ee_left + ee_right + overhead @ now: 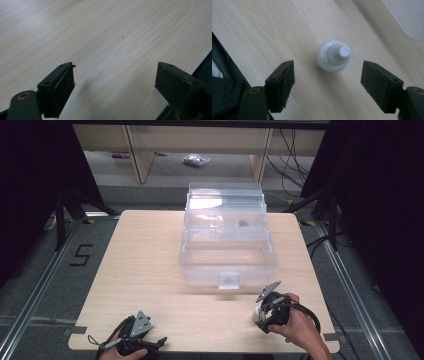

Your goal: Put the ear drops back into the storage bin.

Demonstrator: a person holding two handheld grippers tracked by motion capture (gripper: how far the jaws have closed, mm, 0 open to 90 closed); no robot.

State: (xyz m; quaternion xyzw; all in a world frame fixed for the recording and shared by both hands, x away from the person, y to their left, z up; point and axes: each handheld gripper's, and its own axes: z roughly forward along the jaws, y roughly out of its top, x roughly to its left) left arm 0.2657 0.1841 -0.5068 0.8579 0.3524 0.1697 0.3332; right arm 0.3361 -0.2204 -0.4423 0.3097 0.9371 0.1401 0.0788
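My right gripper [327,75] hangs with jaws apart and nothing between the pads, pointing down at a small white bottle [333,56] standing upright on the table [150,270], just ahead of the fingertips. Its long axis runs straight up toward me, cap on top. My left gripper [113,82] rests open and empty, well apart, so the right hand is nearer; the clear box [227,247] sits beyond.

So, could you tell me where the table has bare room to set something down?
Bare wood lies left of the clear box, and along the front between the left gripper and the white bottle. It is crowded around the right gripper.
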